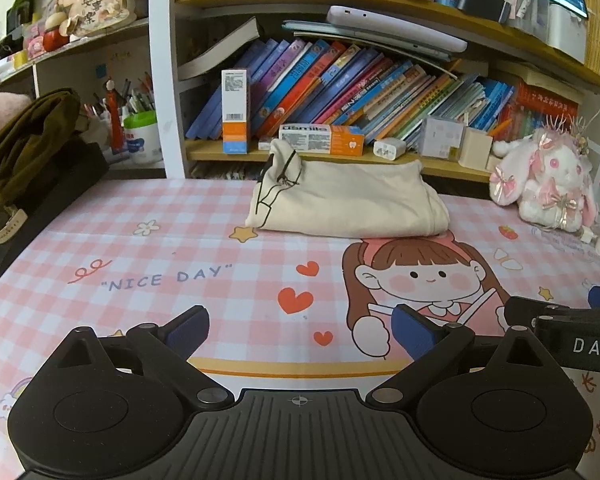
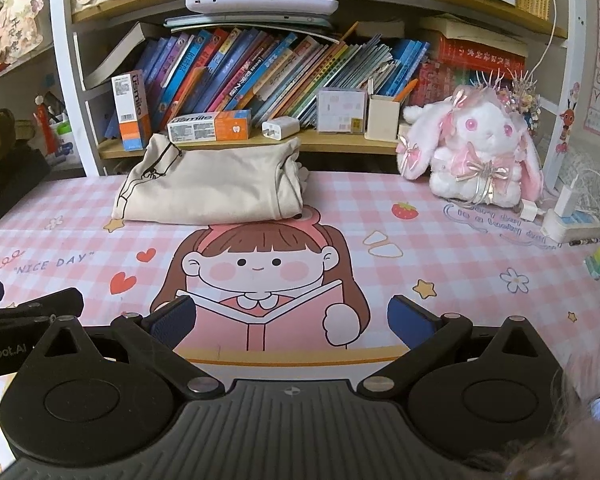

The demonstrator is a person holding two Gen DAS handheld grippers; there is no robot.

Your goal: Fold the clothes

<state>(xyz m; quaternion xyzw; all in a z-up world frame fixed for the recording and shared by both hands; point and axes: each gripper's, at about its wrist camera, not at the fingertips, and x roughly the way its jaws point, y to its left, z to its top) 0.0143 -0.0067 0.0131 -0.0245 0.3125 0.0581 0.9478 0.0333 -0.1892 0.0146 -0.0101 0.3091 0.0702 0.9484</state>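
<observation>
Garment [image 1: 348, 204] folded, both jaws wide.

The folded garment [image 1: 346, 204] lies on the tabletop [image 1: 188, 240] at its far side, just before the bookshelf [image 1: 340, 152], with the toothpaste box [image 1: 320, 139] and the charger [image 1: 389, 147] on the shelf behind it. To the right of the garment the plush rabbit [image 2: 480, 152] sits on the tabletop, and the power strip [image 2: 572, 220] lies further right. Both grippers, the left gripper [image 1: 300, 332] and the right gripper [image 2: 292, 320], stay at the near side, side by side, well apart from the garment.
</observation>
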